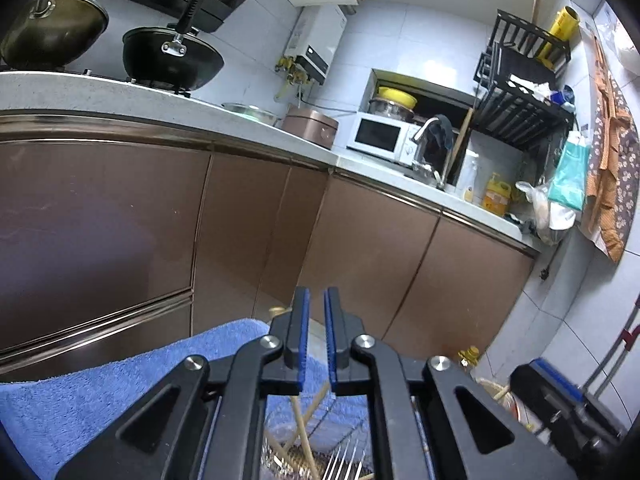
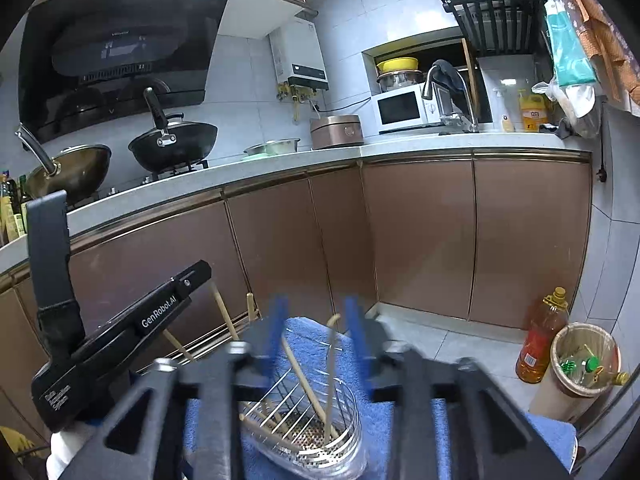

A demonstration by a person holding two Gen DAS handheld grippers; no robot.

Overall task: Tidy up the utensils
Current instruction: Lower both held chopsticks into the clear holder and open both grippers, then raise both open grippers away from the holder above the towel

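The right gripper (image 2: 316, 320) hangs just above the wire utensil holder (image 2: 308, 428), fingers apart and blurred, clamping nothing. The left gripper (image 1: 316, 320) hovers beside it, its blue pads a narrow gap apart and bare. The holder stands on a blue towel (image 2: 400, 416), near the towel's front edge; wooden chopsticks (image 2: 304, 380) lean in it at angles, some poking over the rim. Brown cabinet doors (image 2: 420, 236) rise close behind, under a pale counter (image 2: 280, 160) carrying two woks.
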